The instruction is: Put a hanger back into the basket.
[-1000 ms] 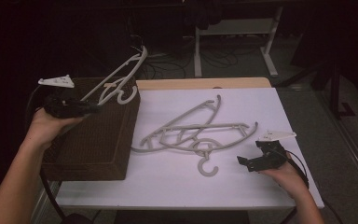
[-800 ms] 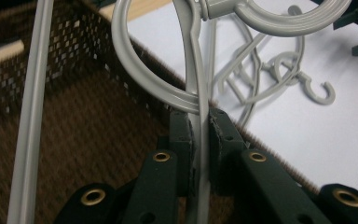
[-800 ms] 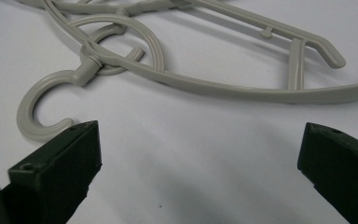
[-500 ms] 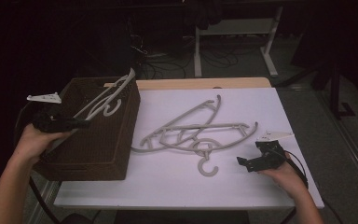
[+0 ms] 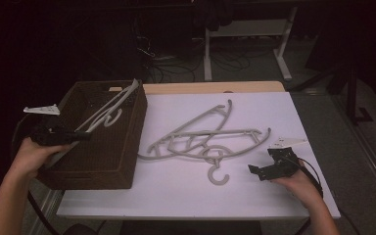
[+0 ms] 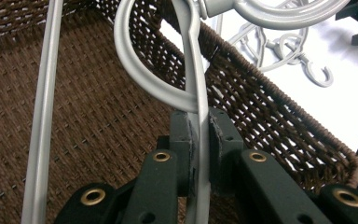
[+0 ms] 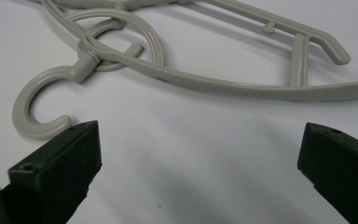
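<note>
Grey plastic hanger [image 5: 108, 108], slim curved arms, over basket [image 5: 103, 161]

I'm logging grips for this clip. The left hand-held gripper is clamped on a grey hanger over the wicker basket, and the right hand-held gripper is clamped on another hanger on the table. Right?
Not quite. The left hand-held gripper is clamped on a grey hanger over the wicker basket, but the right hand-held gripper holds nothing: the right gripper view shows its jaws wide apart over the white table, short of the hangers lying there.
</note>
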A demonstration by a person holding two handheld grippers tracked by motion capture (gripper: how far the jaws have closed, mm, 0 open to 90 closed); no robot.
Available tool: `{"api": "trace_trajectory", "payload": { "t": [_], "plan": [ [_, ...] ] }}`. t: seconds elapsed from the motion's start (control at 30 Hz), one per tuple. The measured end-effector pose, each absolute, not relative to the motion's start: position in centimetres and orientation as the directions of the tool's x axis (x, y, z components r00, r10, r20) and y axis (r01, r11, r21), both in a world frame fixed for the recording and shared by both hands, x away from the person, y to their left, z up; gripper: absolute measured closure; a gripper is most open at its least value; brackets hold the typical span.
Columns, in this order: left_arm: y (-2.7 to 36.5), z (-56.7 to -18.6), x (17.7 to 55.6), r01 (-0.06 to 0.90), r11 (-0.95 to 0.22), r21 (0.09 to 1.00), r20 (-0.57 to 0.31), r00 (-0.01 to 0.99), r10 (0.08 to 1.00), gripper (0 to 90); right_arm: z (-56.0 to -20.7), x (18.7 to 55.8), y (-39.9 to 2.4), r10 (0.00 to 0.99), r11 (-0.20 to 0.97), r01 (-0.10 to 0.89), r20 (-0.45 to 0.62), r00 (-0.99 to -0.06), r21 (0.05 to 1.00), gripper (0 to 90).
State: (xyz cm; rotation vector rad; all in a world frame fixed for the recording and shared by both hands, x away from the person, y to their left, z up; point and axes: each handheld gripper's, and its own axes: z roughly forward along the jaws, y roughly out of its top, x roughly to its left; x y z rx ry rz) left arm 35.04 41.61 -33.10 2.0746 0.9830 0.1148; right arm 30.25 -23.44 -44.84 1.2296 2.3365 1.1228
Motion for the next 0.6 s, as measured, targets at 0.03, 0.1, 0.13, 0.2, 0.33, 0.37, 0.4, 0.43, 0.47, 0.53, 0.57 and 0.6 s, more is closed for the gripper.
{"api": "trace_trajectory", "payload": {
  "t": [0.03,0.1,0.13,0.2,0.33,0.37,0.4,0.43,0.47,0.53,0.57,0.6],
  "plan": [
    [41.6,-33.1,35.0,0.605,-0.361,0.709,-0.244,0.691,0.680,81.6,-44.8,30.2,-23.4,0.790,0.339,0.580,0.110,-0.603,0.741,0.0],
    [41.7,-33.5,35.1,0.617,-0.368,0.695,-0.243,0.684,0.688,81.6,-44.9,30.3,-23.4,0.791,0.339,0.580,0.110,-0.602,0.741,0.0],
    [41.8,-33.7,35.1,0.622,-0.374,0.687,-0.242,0.682,0.690,81.6,-44.8,30.3,-23.4,0.791,0.338,0.581,0.111,-0.602,0.741,0.0],
    [41.9,-34.5,35.4,0.634,-0.379,0.674,-0.240,0.673,0.699,81.6,-44.9,30.3,-23.4,0.791,0.338,0.582,0.111,-0.601,0.740,0.0],
    [42.0,-34.9,35.8,0.648,-0.386,0.657,-0.241,0.666,0.706,81.1,-44.9,30.3,-23.3,0.792,0.338,0.584,0.112,-0.600,0.738,0.0],
    [42.0,-35.0,35.9,0.643,-0.390,0.659,-0.220,0.661,0.717,80.4,-44.9,30.3,-23.3,0.792,0.337,0.583,0.112,-0.600,0.739,0.0],
    [42.1,-35.0,35.9,0.641,-0.390,0.660,-0.213,0.659,0.722,76.0,-44.9,30.3,-23.3,0.792,0.337,0.583,0.112,-0.600,0.739,0.0],
    [42.3,-35.0,36.0,0.637,-0.383,0.669,-0.207,0.655,0.727,70.1,-44.8,30.3,-23.3,0.793,0.337,0.583,0.111,-0.599,0.739,0.0],
    [42.4,-34.9,35.9,0.636,-0.375,0.675,-0.206,0.650,0.731,67.6,-44.8,30.3,-23.4,0.792,0.338,0.581,0.111,-0.601,0.740,0.0],
    [42.6,-35.0,35.9,0.631,-0.370,0.681,-0.199,0.647,0.736,61.1,-44.8,30.3,-23.4,0.792,0.338,0.580,0.110,-0.601,0.741,0.0],
    [42.6,-35.0,35.9,0.631,-0.370,0.681,-0.199,0.647,0.736,58.2,-44.8,30.3,-23.4,0.792,0.337,0.580,0.111,-0.601,0.741,0.0],
    [42.6,-34.9,35.9,0.633,-0.368,0.682,-0.197,0.643,0.740,55.4,-44.8,30.3,-23.4,0.792,0.339,0.580,0.109,-0.601,0.741,0.0]
  ]
}}
